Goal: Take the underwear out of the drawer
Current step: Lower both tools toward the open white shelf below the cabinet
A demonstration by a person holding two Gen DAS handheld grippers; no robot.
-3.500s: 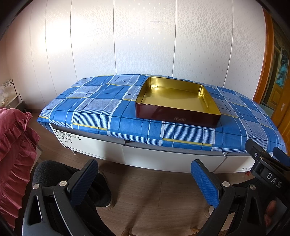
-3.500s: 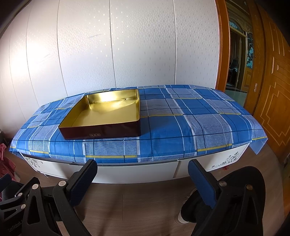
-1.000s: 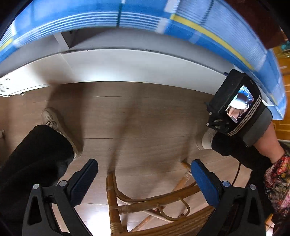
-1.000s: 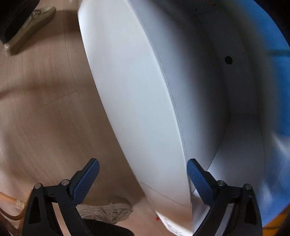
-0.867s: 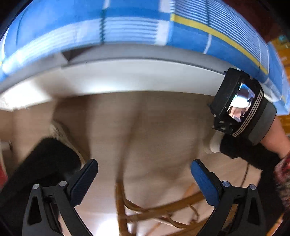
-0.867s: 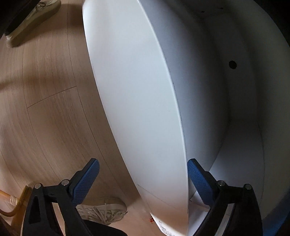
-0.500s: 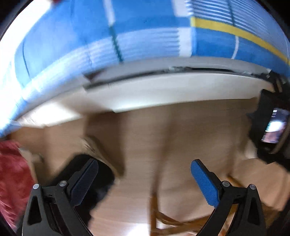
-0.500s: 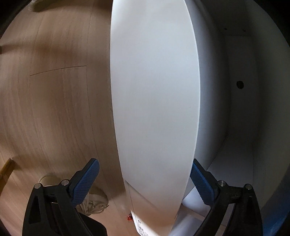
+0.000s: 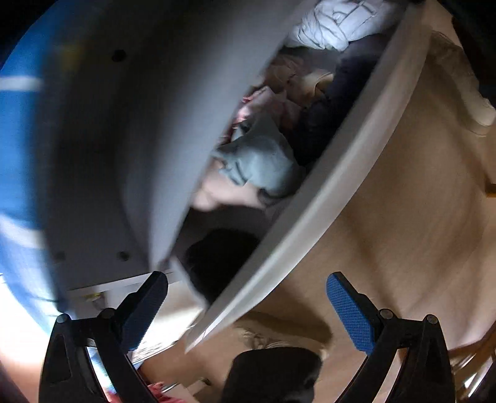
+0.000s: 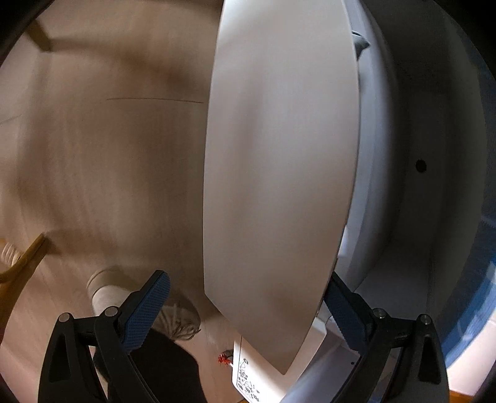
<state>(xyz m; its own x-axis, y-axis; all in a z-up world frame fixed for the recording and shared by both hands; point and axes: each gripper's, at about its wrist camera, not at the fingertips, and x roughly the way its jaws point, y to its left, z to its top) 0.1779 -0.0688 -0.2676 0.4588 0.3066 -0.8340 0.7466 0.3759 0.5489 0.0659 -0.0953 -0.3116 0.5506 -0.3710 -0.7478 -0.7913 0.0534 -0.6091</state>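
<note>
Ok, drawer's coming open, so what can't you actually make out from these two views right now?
- Left wrist: the clothes in the drawer are motion-blurred and shadowed; which piece is underwear is unclear. The cabinet panel hides the drawer's rear.
- Right wrist: the drawer front blocks nearly all contents.
- Right gripper: whether a finger touches that front is unclear.

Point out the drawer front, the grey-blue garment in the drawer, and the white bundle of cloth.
drawer front (image 10: 279,186), right wrist view, middle of its white panel.
grey-blue garment (image 9: 263,164), left wrist view, middle of the crumpled fabric.
white bundle of cloth (image 9: 338,24), left wrist view, centre of its folds.
</note>
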